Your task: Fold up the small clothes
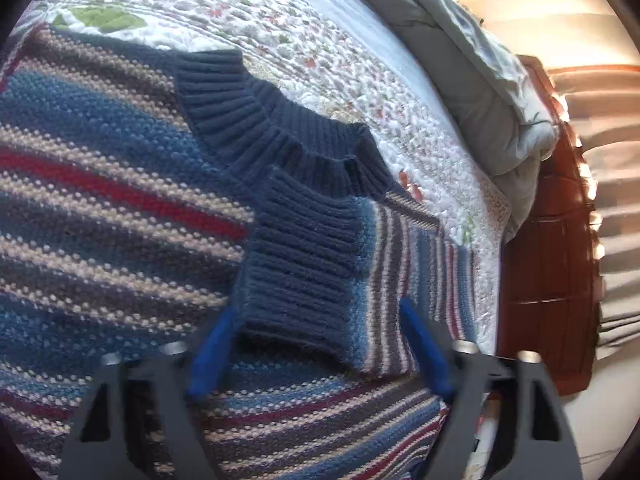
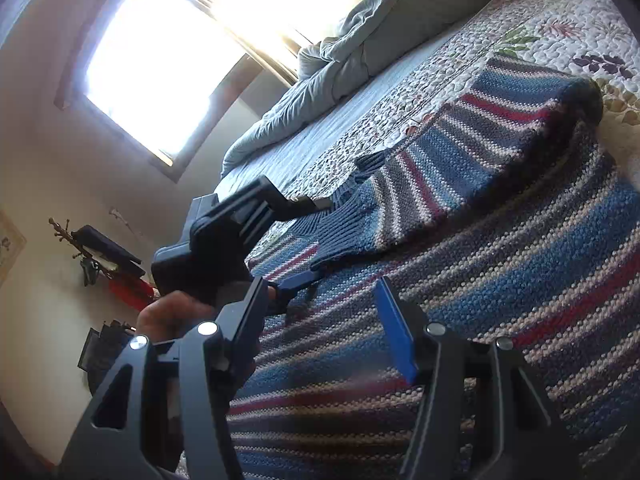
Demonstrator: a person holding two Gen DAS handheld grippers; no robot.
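While no writing or label is readable, the striped sweater (image 1: 120, 208) lies flat on the floral quilt (image 1: 280, 40), one sleeve folded across its body. Left gripper (image 1: 316, 344) is spread wide, fingers straddling the navy sleeve cuff (image 1: 296, 264), gripping nothing. Right gripper (image 2: 324, 316) is wide too, over the sweater body, empty.

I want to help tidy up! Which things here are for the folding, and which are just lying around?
For the folding:
striped sweater
its folded-in sleeve
left gripper, open around the sleeve cuff
right gripper, open over the sweater

Just lying around:
flowery quilt
rumpled grey duvet
coat rack by the wall
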